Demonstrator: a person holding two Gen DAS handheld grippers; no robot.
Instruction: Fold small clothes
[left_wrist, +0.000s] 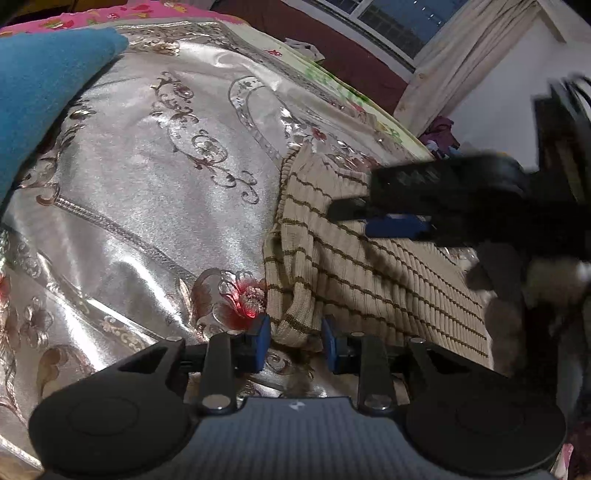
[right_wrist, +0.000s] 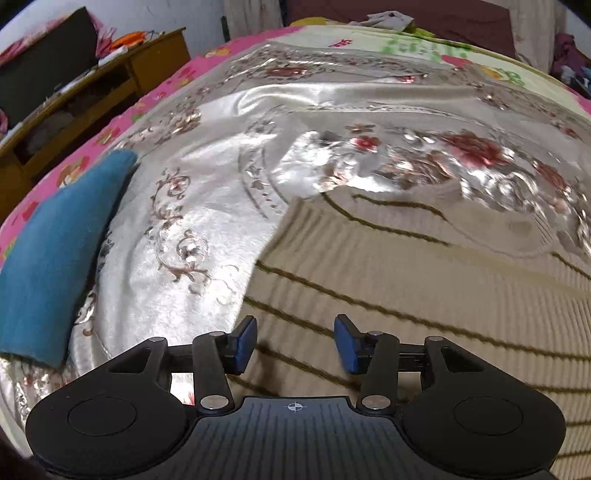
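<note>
Sweater, beige and striped, lies flat mid-bed on the satin bedspread, left gripper wide around its bunched corner, right gripper wide above it: grasping step, closing on fabric likely next.

Indoor artificial light, moderate in level; the dark blue window pane at the top of the left wrist view admits no daylight. Strong specular glare on the shiny silver floral satin bedcover, brightest across its middle in both views. A small red glow marks the cover near the left wrist view's lower centre. Motion blur smears the black right gripper in the left wrist view, and softens the beige ribbed garment with thin brown stripes in the right. Hard shadows fall across that garment. Fisheye bending curves the bed edges; frame corners vignette to black.
</note>
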